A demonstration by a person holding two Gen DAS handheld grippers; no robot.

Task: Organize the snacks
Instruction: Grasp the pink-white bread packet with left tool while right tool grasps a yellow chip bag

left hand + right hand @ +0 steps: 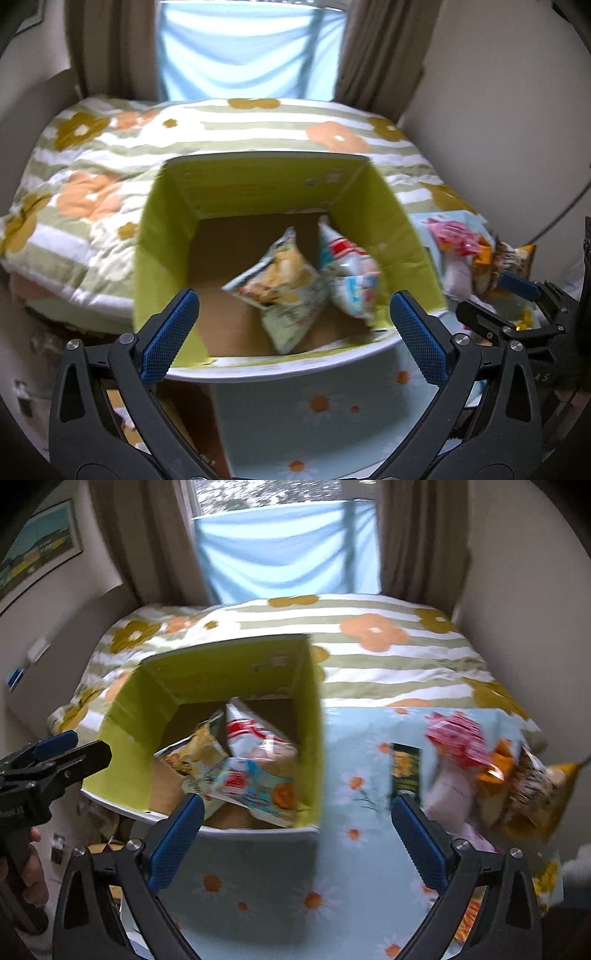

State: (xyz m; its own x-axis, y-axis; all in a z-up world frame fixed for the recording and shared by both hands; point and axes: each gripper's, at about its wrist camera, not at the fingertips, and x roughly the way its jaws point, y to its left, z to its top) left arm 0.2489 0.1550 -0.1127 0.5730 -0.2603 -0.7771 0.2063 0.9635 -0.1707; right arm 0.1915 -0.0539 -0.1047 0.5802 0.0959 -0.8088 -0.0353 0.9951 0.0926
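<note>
Now, both grippers wide open, holding nothing.
Left gripper (291,328) hangs over box (166,236) with bags (284,284); right gripper (295,834) near snack pile (480,771).

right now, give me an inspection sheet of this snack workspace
surface: pale blue daisy-print cloth, at the foot of a bed.
job's things: open yellow-green cardboard box holding snack bags, a pale green bag and a red-and-white bag among them.
clutter: loose snack pile right of the box: pink packet, dark green packet, orange and brown bags.
grippers: left gripper open, empty, over the box; right gripper open, empty.
cables: thin cable against the right wall.
surroundings: flower-striped duvet, brown curtains, window.
</note>
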